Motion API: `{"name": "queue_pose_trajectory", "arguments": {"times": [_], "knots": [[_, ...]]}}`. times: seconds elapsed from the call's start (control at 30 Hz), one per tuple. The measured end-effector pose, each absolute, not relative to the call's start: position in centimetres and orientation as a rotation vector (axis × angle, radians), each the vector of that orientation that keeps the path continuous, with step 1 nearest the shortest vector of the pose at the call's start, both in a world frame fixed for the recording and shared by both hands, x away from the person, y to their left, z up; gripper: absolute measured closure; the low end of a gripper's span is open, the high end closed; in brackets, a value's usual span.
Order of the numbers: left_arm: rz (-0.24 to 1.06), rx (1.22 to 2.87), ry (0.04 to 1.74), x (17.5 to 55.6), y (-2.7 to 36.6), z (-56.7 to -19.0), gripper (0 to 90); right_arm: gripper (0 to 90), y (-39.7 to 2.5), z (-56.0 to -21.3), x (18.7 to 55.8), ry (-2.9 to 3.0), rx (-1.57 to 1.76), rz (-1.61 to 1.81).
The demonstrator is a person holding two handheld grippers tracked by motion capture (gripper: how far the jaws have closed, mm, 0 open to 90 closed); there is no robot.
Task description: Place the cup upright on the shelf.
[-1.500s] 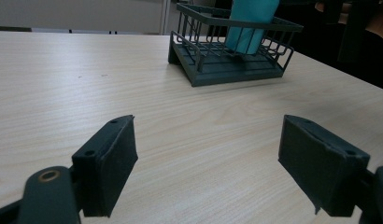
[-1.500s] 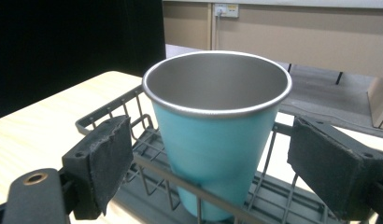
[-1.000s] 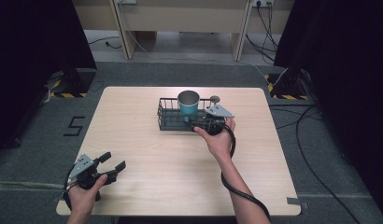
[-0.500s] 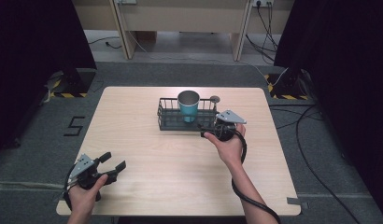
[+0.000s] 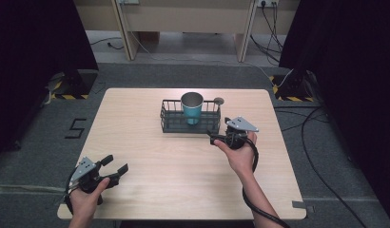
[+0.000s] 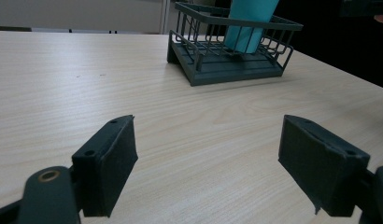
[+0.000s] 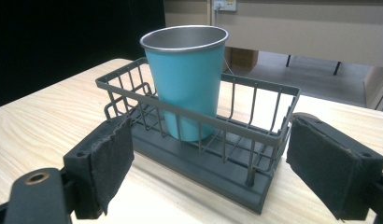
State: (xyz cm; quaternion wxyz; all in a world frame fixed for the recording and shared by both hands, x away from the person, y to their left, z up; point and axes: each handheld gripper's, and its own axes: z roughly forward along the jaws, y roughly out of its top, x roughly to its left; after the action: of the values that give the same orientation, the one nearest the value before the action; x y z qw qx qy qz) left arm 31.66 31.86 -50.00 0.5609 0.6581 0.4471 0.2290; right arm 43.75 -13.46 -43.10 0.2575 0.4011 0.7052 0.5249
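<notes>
From the high view, a dark wire basket [image 5: 190, 121] sits toward the far middle of the pale wooden worktop [image 5: 150, 156], with a teal metal cup [image 5: 191, 107] standing upright inside it. The right gripper [image 5: 216, 139] hovers just beside the basket's near right corner, jaws spread. The left gripper [image 5: 114, 166] rests near the worktop's front left corner, jaws also spread, well apart from the basket. In the left gripper view, the basket [image 6: 227, 63] lies far ahead beyond its wide-set jaws. In the right gripper view, the cup [image 7: 187, 79] stands upright in the basket [image 7: 213, 154], close in front of the parted jaws.
</notes>
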Motion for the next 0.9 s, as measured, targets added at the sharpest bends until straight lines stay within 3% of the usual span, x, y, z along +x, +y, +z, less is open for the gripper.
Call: {"name": "queue_pose_trajectory", "arguments": {"times": [0.9], "knots": [[0.540,1.553,1.052,31.7,31.8,-50.0,18.5,15.5,-17.2,-44.2,40.1,1.904,1.110,1.383]]}}
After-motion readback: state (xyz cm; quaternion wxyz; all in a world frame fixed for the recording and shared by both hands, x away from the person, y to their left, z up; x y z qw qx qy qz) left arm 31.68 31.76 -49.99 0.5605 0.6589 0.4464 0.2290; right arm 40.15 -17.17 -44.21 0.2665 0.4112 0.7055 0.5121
